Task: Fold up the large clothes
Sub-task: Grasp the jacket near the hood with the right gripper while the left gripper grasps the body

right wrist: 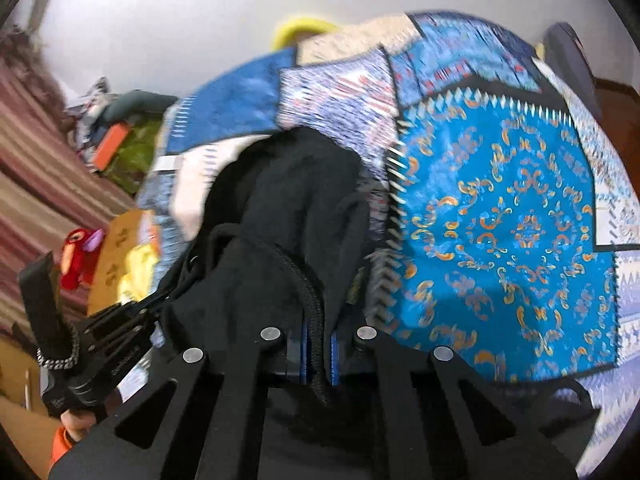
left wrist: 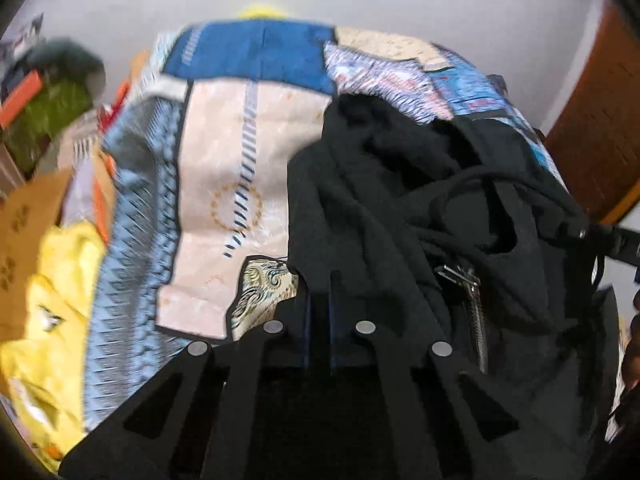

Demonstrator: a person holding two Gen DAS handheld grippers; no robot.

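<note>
A black zip-up hoodie (left wrist: 400, 208) lies crumpled on a patchwork bedspread (left wrist: 216, 168). Its metal zipper pull (left wrist: 460, 276) and drawstrings show in the left wrist view. My left gripper (left wrist: 318, 312) is shut on the hoodie's black hem, near the garment's left edge. In the right wrist view the hoodie (right wrist: 288, 192) bunches up in front of my right gripper (right wrist: 319, 344), which is shut on the zipper edge; the zipper teeth run between the pads. The left gripper's body (right wrist: 108, 332) shows at lower left there, its tips in the black cloth.
The bedspread (right wrist: 500, 232) has a bright blue panel with orange scrolls to the right of the hoodie. A yellow cloth (left wrist: 52, 280) and cardboard (left wrist: 28, 216) lie at the left. Clutter (left wrist: 44, 100) sits by the white wall, and a striped curtain (right wrist: 28, 152) hangs far left.
</note>
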